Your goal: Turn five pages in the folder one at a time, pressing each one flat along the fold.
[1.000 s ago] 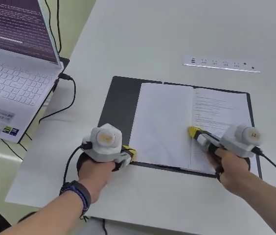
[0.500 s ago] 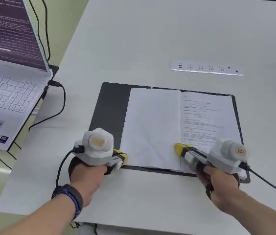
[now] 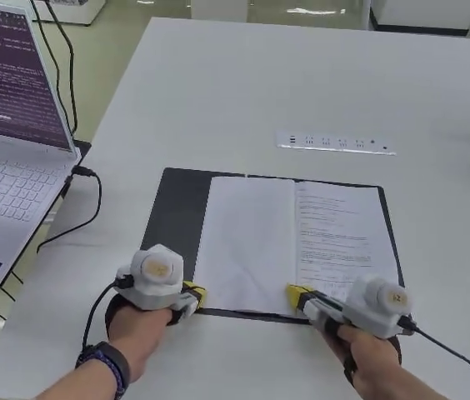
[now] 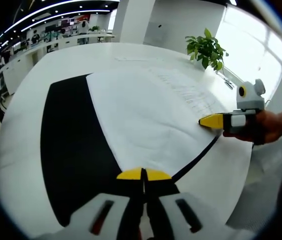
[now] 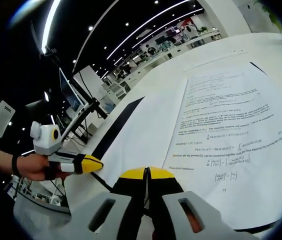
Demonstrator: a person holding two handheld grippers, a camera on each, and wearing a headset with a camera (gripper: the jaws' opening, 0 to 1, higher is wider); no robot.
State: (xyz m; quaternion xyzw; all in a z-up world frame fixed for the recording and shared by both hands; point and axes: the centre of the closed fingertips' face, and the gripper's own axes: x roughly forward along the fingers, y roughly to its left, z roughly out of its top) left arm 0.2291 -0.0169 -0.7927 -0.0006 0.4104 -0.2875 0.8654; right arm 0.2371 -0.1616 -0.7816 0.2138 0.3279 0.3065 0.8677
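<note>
The black folder (image 3: 177,218) lies open on the white table. A blank turned page (image 3: 245,242) is on its left half and a printed page (image 3: 341,237) on its right. My right gripper (image 3: 292,292) is shut and empty, its yellow tips at the near end of the fold; its own view shows the tips (image 5: 147,172) over the printed page (image 5: 231,130). My left gripper (image 3: 195,293) is shut and empty at the folder's near left edge, with its tips (image 4: 143,174) just short of the blank page (image 4: 146,120). Each gripper appears in the other's view: the right gripper (image 4: 206,121) and the left gripper (image 5: 96,164).
An open laptop (image 3: 6,158) stands at the left with a black cable (image 3: 89,208) running toward the folder. A white power strip (image 3: 335,142) is set into the table behind the folder. The table's near edge is close below both hands.
My right gripper has slid along the fold toward the folder's near edge. The left gripper has stayed at the near left corner. The head camera has tilted, shifting the whole picture.
</note>
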